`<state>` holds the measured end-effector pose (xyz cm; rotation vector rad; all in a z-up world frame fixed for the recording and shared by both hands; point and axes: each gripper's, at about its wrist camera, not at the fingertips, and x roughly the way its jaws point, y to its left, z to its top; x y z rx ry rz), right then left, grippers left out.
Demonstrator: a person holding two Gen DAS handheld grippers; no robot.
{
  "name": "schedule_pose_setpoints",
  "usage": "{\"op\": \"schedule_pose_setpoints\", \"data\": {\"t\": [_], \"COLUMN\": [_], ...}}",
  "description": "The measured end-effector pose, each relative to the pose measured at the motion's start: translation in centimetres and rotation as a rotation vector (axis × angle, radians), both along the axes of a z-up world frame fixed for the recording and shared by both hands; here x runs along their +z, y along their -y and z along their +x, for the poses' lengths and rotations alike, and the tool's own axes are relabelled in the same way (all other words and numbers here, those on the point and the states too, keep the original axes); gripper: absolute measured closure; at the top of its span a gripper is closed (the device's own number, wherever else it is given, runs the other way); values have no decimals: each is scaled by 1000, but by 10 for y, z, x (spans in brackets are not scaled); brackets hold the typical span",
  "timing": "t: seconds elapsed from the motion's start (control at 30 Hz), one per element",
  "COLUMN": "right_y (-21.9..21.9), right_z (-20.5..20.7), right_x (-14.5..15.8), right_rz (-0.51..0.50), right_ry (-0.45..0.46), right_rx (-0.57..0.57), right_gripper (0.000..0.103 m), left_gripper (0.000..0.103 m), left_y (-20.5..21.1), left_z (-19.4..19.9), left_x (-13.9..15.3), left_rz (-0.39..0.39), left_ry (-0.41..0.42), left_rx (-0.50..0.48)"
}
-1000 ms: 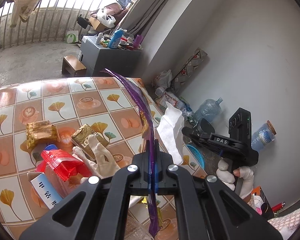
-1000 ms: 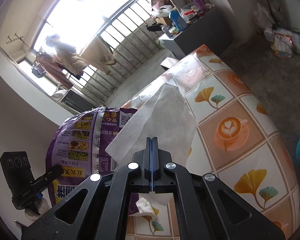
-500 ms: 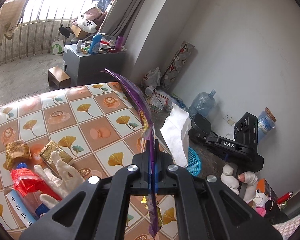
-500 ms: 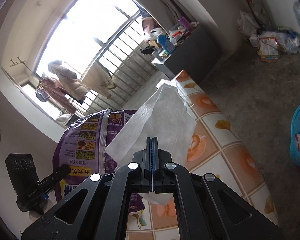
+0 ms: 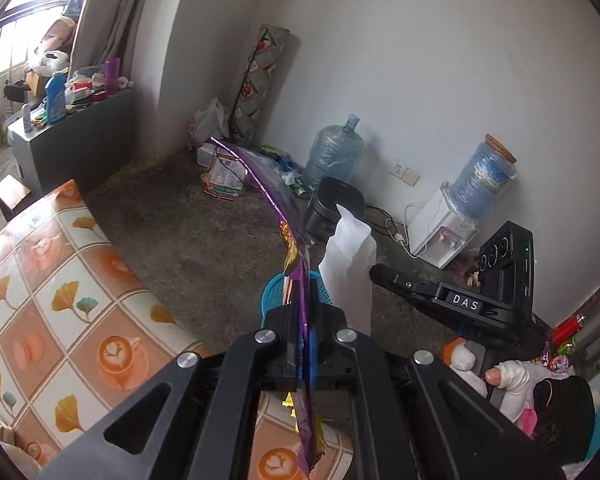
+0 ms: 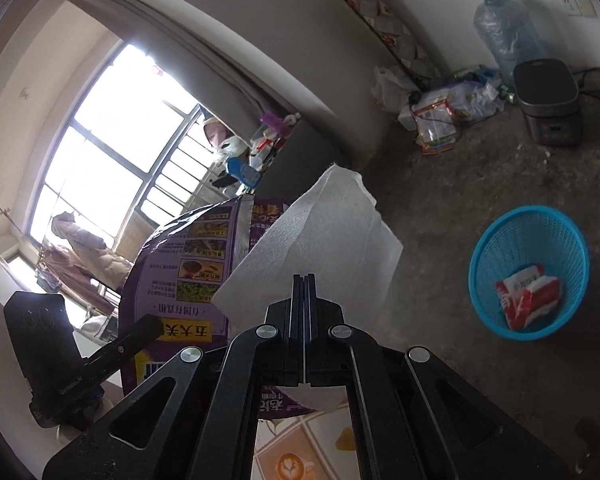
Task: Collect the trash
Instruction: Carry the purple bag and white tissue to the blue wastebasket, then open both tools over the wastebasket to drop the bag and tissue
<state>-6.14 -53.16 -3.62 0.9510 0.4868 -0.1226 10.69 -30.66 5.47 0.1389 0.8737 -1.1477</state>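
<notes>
Trash is being held: a purple wrapper (image 5: 300,296) pinched in the left gripper (image 5: 306,344) fingers, a white tissue (image 6: 316,240) in the right gripper (image 6: 304,344). Released early, both are probably being risked short of the blue basket (image 6: 496,248), right, on the floor.

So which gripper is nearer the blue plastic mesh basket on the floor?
Right, probably. The blue basket lies ahead and to the right of the right gripper; the left gripper sits on that gripper's far side.
</notes>
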Motion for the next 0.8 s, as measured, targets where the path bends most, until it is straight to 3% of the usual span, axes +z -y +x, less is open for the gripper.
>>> {"op": "schedule_pose_setpoints", "data": {"t": [0.27,0.37,0.5,0.57,0.63,0.67,0.73,0.8], "right_y": [61,82,103,112,122,126,131,132], "right_z": [-10,-10,-9,-7,0,3,9,13], "right_x": [-60,-83,-114,-130,-151,-163,-186,-203], "right_rz": [106,141,182,193,208,222,251,261], "right_ry": [-92,-130,-184,-209,-249,-272,-314,-364], "right_rx": [-147,-183,-212,-224,-223,-220,-202,-198], "right_gripper": [103,103,103,103,102,99,99,97], "left_gripper": [101,101,99,86,46,38,35,35], "left_y": [135,174,210,228,244,247,252,249], "left_z": [-1,5,14,20,26,30,37,44], "left_x": [-82,-116,-163,-190,-219,-231,-250,-254], "left_rz": [97,121,154,186,231,255,311,315], "left_ry": [-143,-220,-257,-313,-332,-325,-322,-350], "left_rx": [-153,-169,-154,-173,-152,-128,-77,-42]}}
